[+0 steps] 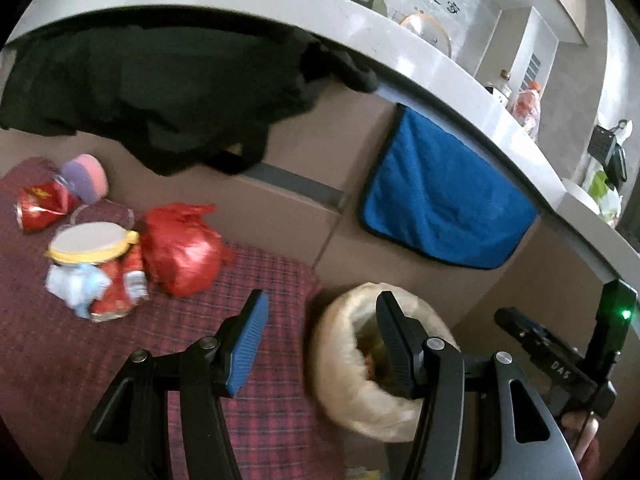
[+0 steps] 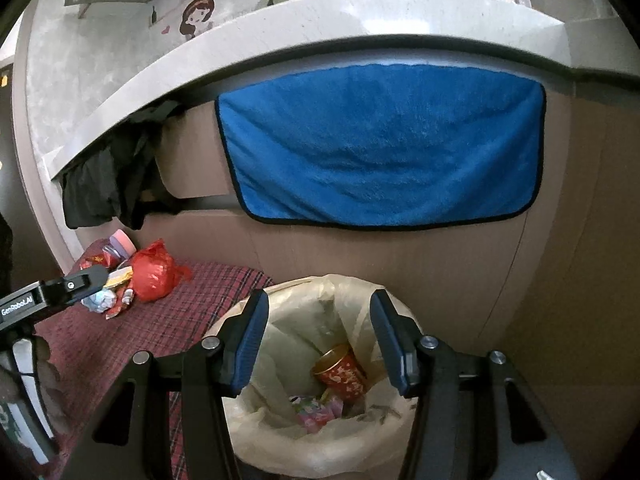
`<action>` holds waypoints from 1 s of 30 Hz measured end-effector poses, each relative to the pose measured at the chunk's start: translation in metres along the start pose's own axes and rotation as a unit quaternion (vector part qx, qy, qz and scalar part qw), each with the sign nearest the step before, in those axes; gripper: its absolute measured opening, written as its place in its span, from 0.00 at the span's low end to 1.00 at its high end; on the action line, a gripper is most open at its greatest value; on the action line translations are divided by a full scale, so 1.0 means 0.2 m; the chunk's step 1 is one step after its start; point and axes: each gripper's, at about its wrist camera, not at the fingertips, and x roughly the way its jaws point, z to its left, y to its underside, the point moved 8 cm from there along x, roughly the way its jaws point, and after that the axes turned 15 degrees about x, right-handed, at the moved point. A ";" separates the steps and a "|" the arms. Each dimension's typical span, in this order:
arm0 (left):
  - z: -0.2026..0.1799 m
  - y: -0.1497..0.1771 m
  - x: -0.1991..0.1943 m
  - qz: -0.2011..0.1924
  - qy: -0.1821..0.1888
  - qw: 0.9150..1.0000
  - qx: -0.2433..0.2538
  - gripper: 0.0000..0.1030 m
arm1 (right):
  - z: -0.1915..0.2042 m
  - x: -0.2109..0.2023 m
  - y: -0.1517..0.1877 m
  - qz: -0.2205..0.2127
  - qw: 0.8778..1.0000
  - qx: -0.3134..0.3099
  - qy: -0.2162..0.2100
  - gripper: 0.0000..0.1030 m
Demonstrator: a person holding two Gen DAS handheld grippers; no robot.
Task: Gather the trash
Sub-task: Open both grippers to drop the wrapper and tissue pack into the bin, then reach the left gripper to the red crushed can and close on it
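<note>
Now blue towel (image 2: 384,144) hangs behind bin (image 2: 276,432).

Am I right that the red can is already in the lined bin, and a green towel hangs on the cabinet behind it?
Nearly. The red can does lie inside the lined bin, but the towel on the cabinet behind it is blue, not green. The right wrist view shows this plainly.

Mostly cloth and plastic in my two views.

I see a fluffy blue microfibre towel (image 2: 380,148) against smooth matt brown panels (image 2: 440,264), a woven red plaid cloth (image 1: 256,280), a crinkly glossy red plastic bag (image 1: 182,248), a thin translucent cream bin liner (image 2: 280,436) and a shiny red metal can (image 2: 340,374). My gripper pads (image 2: 250,344) look ribbed blue rubber.
</note>
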 end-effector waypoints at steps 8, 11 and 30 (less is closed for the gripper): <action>0.20 0.07 -0.08 0.006 -0.038 0.999 0.004 0.55 | 0.12 0.01 0.07 0.017 1.000 -0.010 -0.022 0.48; 0.38 0.12 -0.12 0.017 -0.067 0.998 0.008 0.55 | 0.19 0.04 0.11 0.027 0.999 -0.012 -0.042 0.48; 1.96 0.15 0.08 0.070 -0.273 0.941 -0.185 0.57 | 0.92 0.44 0.28 0.079 0.991 -0.074 -0.084 0.48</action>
